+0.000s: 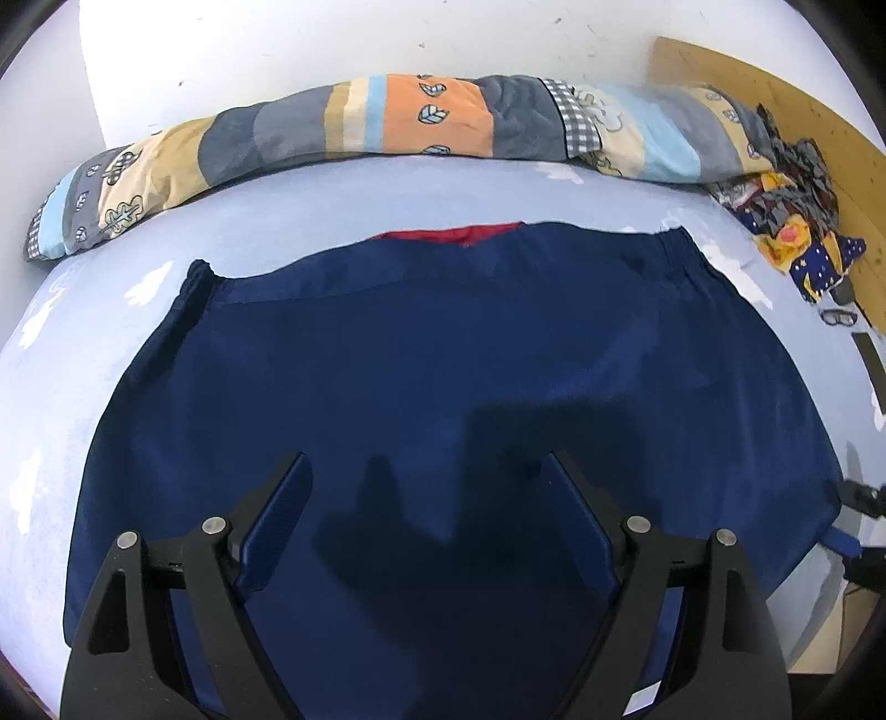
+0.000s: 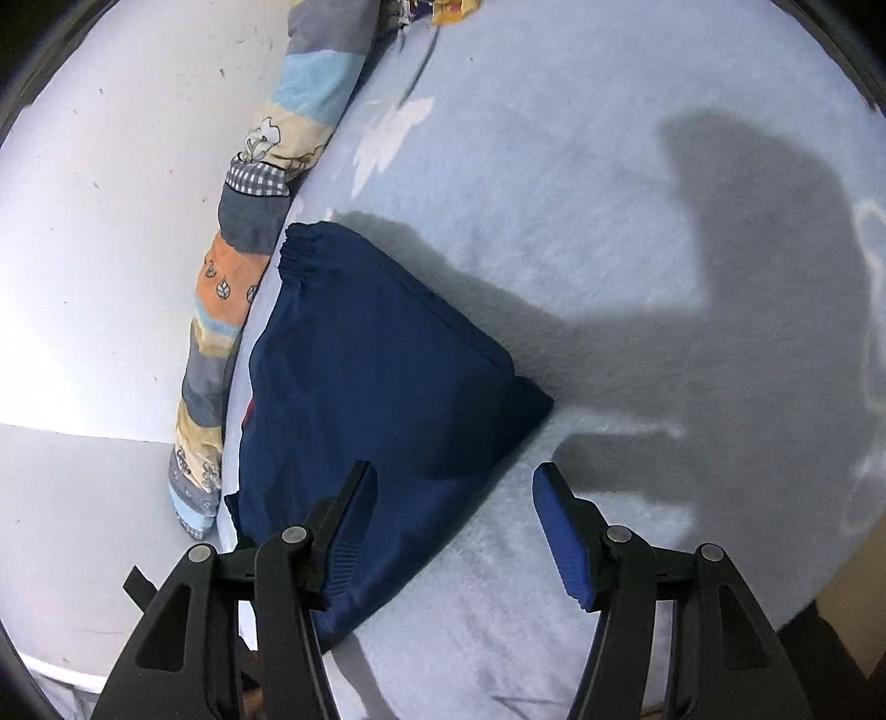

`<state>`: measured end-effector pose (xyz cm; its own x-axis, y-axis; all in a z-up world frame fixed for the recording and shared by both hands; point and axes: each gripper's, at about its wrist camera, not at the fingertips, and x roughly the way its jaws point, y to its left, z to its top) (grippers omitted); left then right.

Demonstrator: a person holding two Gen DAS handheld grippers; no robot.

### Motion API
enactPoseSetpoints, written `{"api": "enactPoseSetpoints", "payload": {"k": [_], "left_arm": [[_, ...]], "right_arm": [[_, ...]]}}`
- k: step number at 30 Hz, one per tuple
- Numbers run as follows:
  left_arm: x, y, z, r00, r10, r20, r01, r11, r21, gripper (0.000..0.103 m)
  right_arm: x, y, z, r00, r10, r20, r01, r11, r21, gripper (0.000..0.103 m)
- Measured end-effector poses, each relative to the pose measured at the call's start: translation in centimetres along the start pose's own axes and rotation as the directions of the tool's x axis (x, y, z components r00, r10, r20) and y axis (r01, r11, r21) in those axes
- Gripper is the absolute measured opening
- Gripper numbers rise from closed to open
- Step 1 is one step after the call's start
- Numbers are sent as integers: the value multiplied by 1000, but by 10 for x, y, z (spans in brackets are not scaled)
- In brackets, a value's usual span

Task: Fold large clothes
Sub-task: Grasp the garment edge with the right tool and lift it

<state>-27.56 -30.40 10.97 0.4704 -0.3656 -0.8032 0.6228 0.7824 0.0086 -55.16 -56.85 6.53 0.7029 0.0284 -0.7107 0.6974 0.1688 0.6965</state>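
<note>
Garment (image 1: 443, 360): lies flat on the bed sheet (image 1: 99, 354).
Rolled quilt (image 1: 387, 119): behind the garment, along the wall (image 1: 332, 39).
Cloth pile (image 1: 792, 221): right of the quilt.

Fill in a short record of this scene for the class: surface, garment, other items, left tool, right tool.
surface: light blue bed sheet
garment: navy shorts, spread flat, elastic waistband at the far edge, red showing inside
other items: patchwork quilt rolled along the wall; patterned cloth in the corner
left tool: open, above the shorts
right tool: open, at the shorts' edge
</note>
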Motion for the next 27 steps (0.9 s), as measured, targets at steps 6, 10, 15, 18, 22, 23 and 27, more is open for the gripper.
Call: {"api": "enactPoseSetpoints", "payload": {"k": [6, 10, 15, 18, 22, 23, 27], "left_arm": [[9, 3, -2, 999, -12, -36, 12, 1000, -6, 85], [14, 7, -2, 998, -24, -59, 22, 999, -41, 85], [27, 7, -6, 993, -44, -114, 36, 997, -74, 85], [35, 6, -9, 989, -36, -141, 25, 997, -79, 85], [41, 4, -16, 990, -25, -142, 12, 996, -87, 87], [41, 3, -17, 991, -13, -137, 2, 997, -77, 87], [39, 4, -17, 991, -5, -133, -5, 997, -74, 87]], "right_arm": [[32, 4, 13, 1000, 5, 10, -5, 1000, 27, 53], [51, 19, 26, 996, 36, 77, -35, 999, -7, 53], [69, 40, 36, 994, 74, 85, -65, 992, -107, 25], [53, 61, 29, 988, 89, 122, -69, 984, -163, 22], [34, 93, 13, 980, 111, 163, -61, 957, -282, 21], [31, 100, 10, 979, 118, 166, -63, 950, -307, 21], [26, 118, 1, 976, 137, 171, -66, 927, -368, 21]]}}
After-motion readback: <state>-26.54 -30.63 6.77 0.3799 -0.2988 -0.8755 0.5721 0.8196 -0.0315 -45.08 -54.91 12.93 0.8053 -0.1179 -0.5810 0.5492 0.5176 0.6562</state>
